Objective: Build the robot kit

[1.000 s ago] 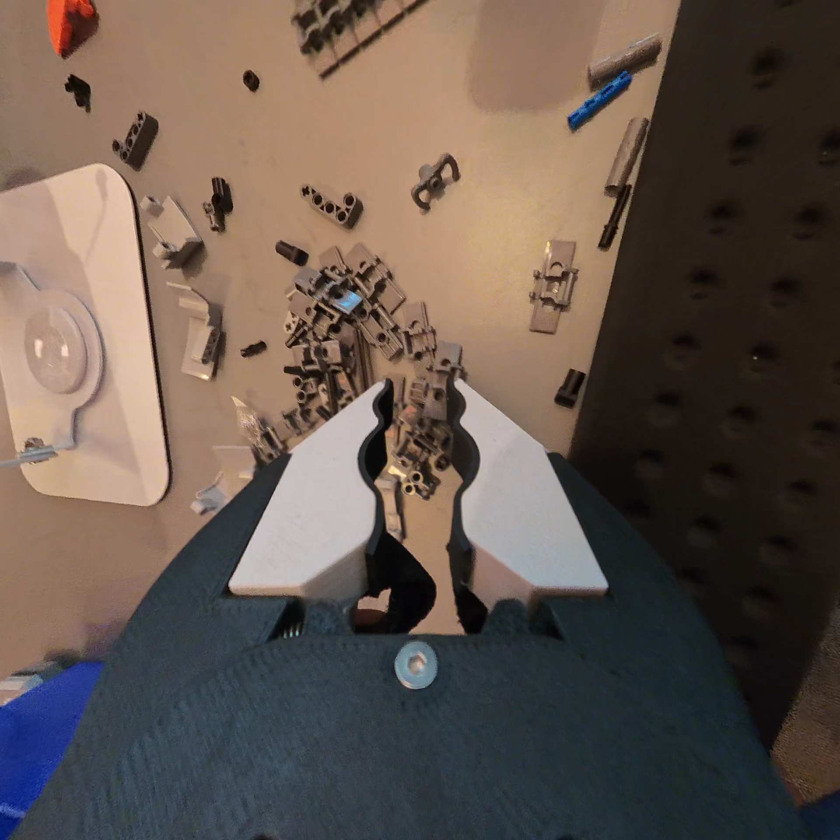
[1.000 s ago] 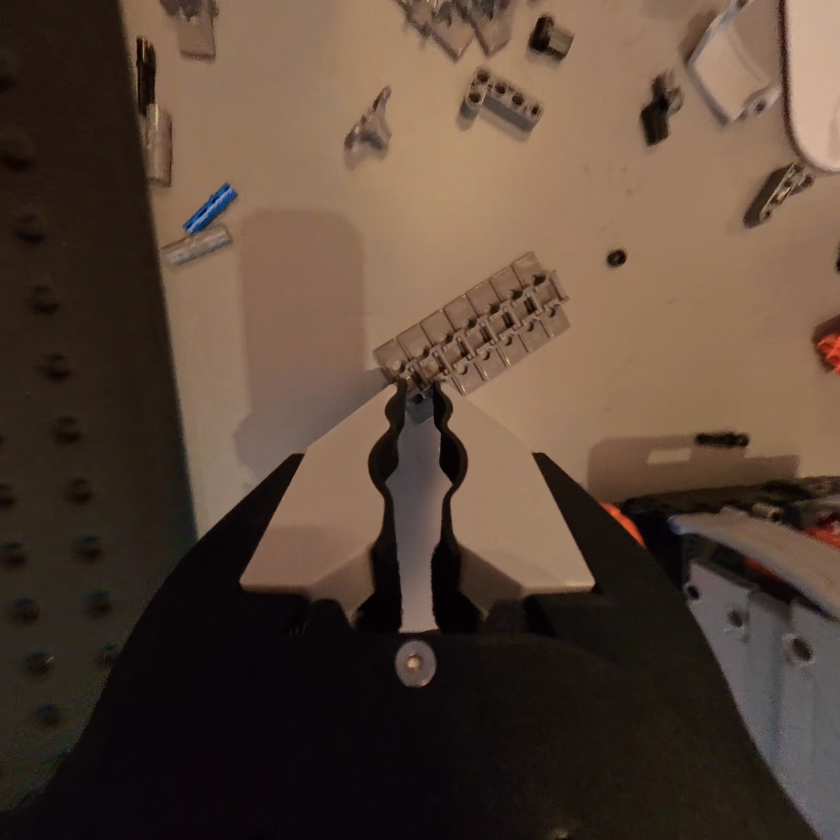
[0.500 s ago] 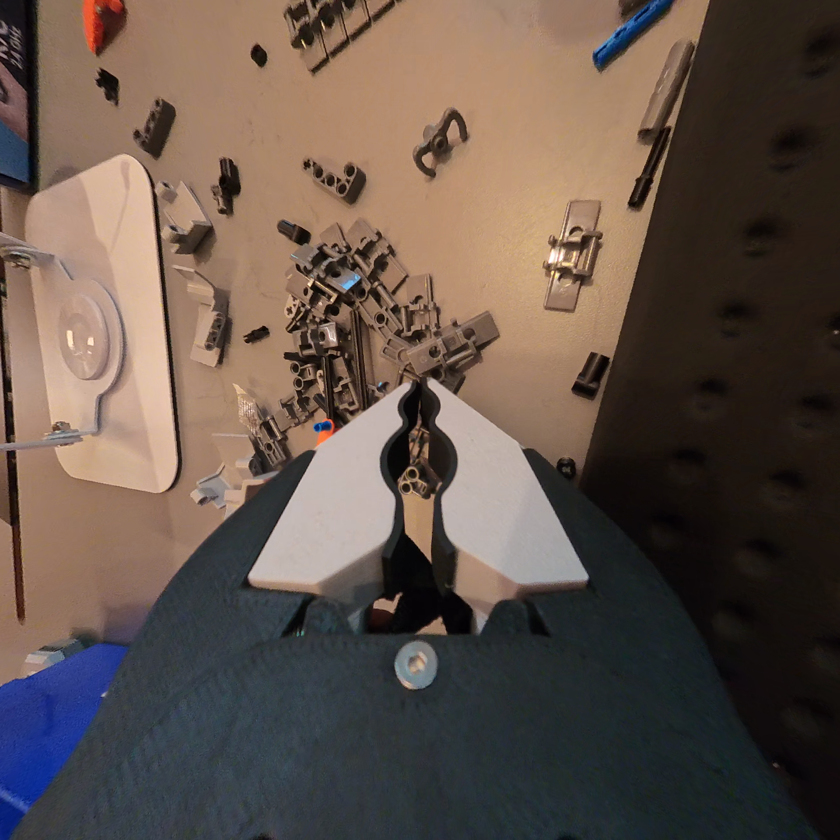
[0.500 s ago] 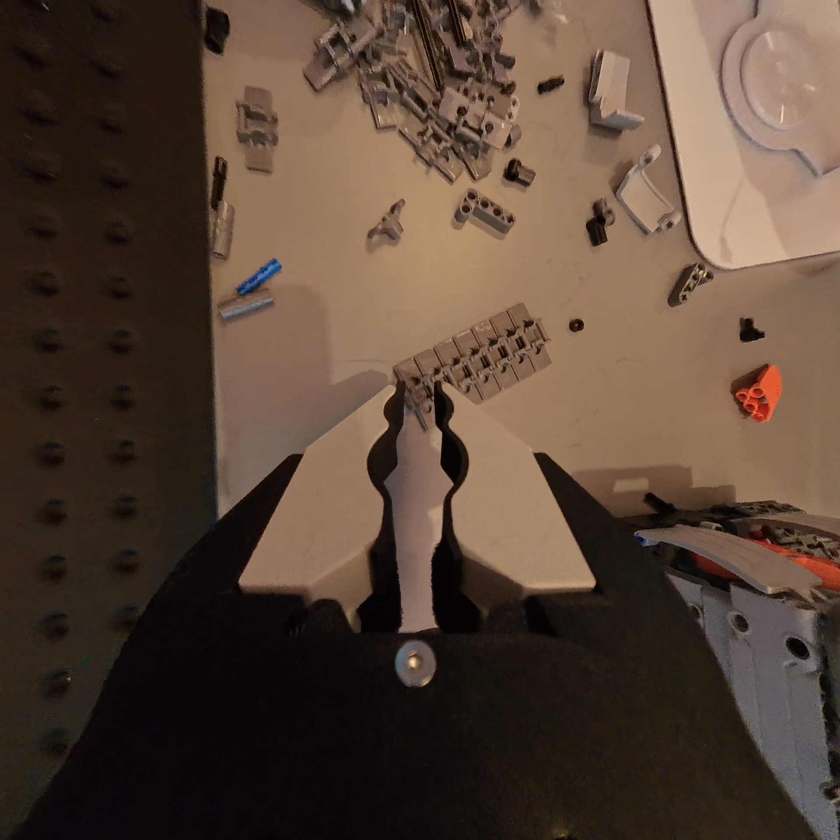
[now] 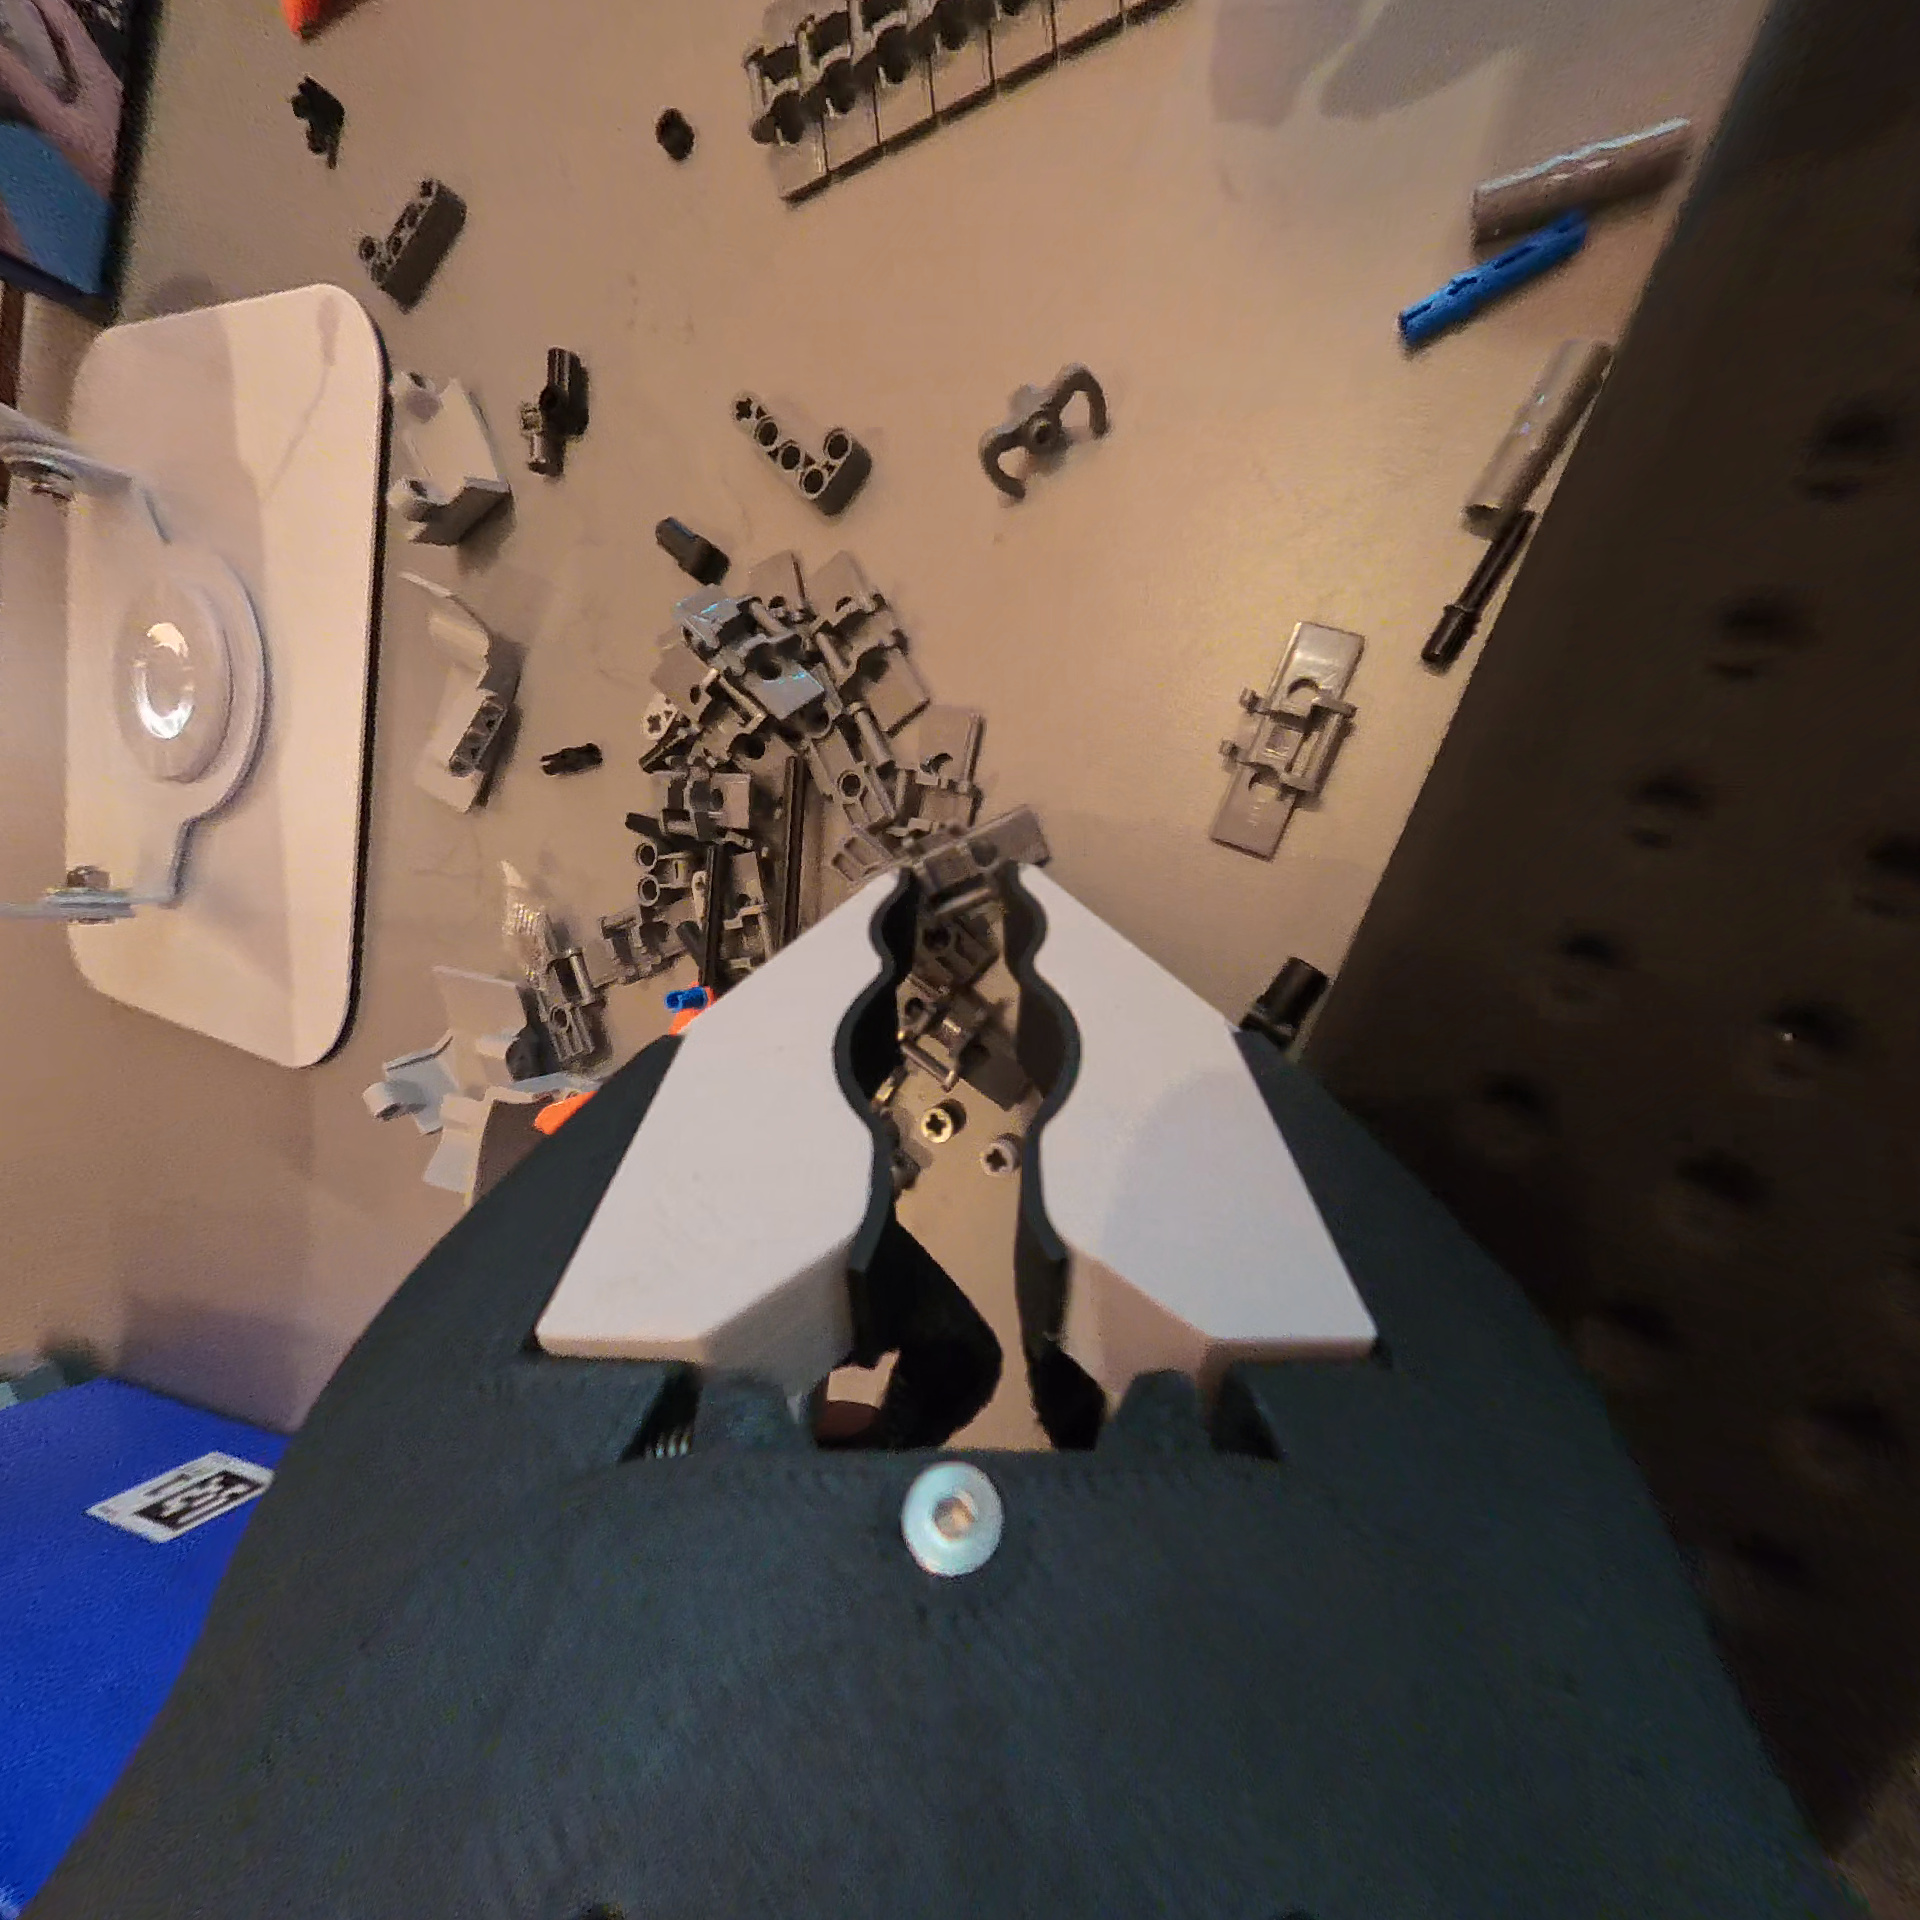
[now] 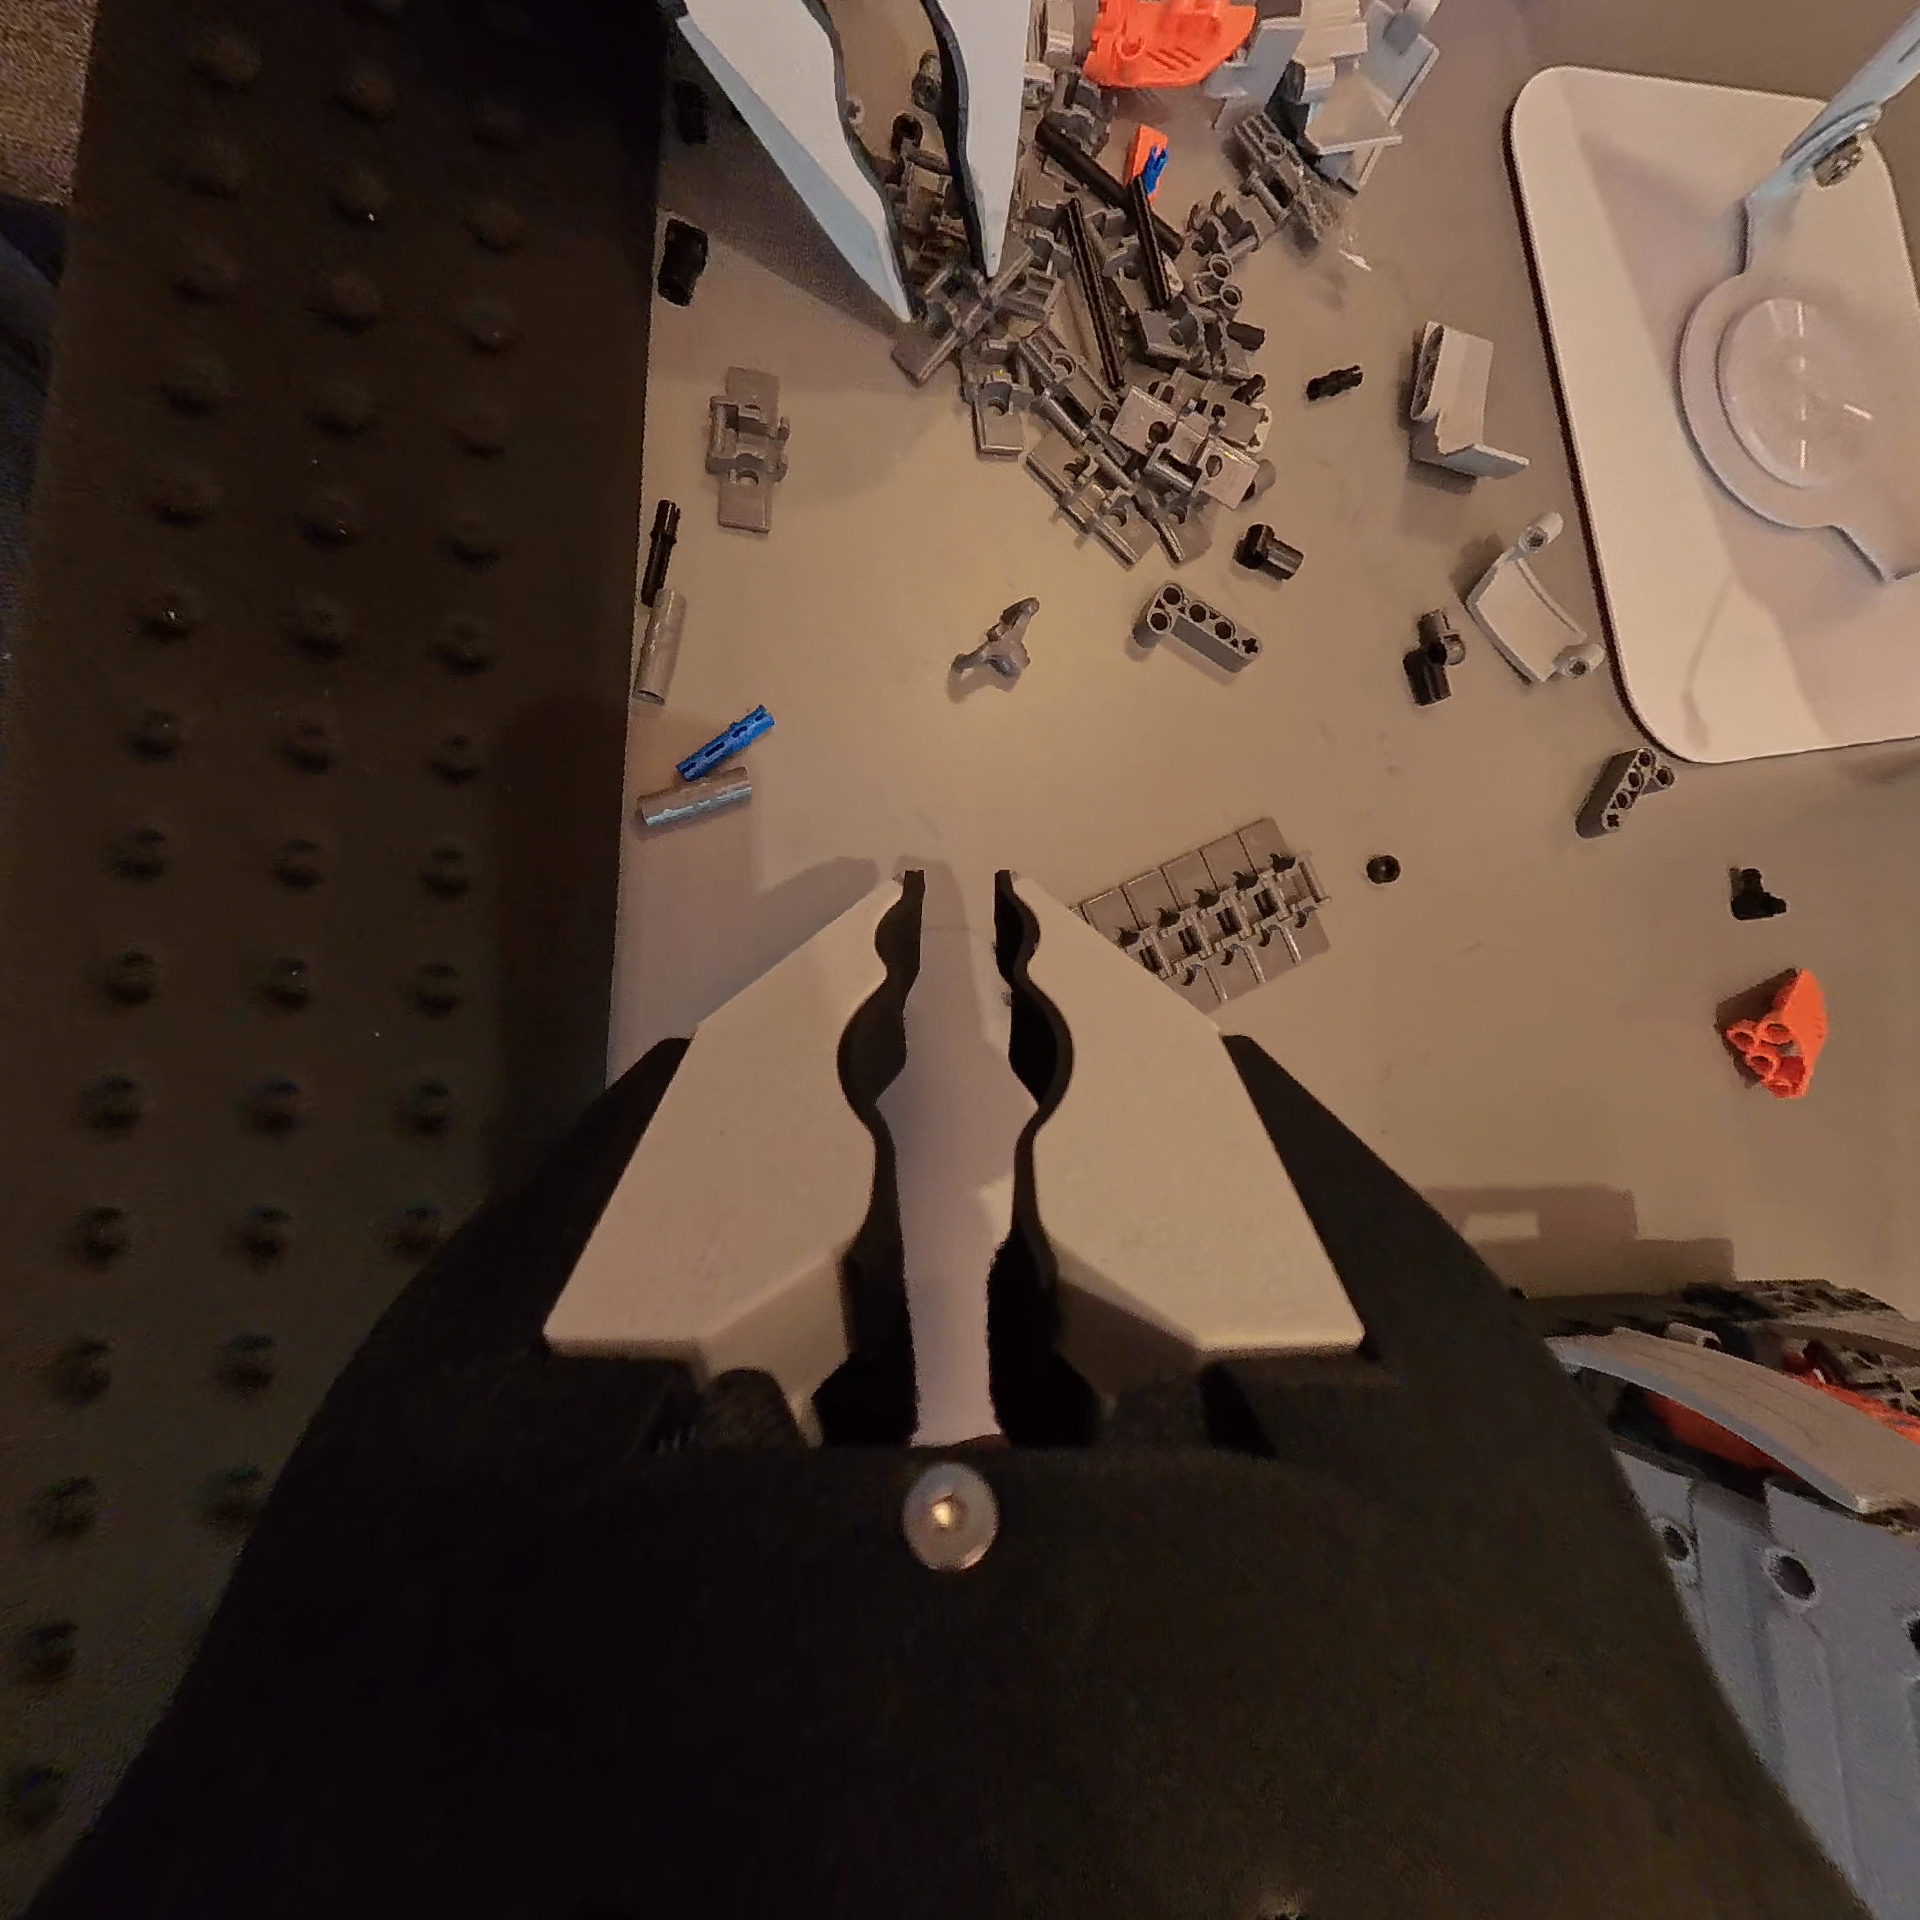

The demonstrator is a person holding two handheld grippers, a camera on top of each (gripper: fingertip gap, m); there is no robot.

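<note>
My left gripper (image 5: 958, 883) is down in a pile of grey track links and black axles (image 5: 769, 727). Its tips are closed on the middle of one grey track link (image 5: 977, 847), with both pads against it; the link's ends stick out past the tips. The right wrist view shows this gripper (image 6: 951, 296) with the link (image 6: 971, 327) at pile level. My right gripper (image 6: 951, 883) is open and empty over the bare table. A short joined chain of grey track links (image 6: 1205, 914) lies just right of its right finger. The chain also shows in the left wrist view (image 5: 914, 94).
A dark studded baseplate (image 6: 312, 727) runs along one side. A white board with a clear dome (image 6: 1714, 416) lies on the other. Loose parts are scattered about: a lone link (image 6: 746, 447), a blue pin (image 6: 727, 743), an orange piece (image 6: 1771, 1034). A part-built model (image 6: 1766, 1455) sits near my right gripper. Tip to tip, the grippers are about 15 cm apart.
The left jaws stood open over the pile, came together tip to tip with the link just beyond them, then parted and now hold it. The right gripper left the chain's end and drew back.
</note>
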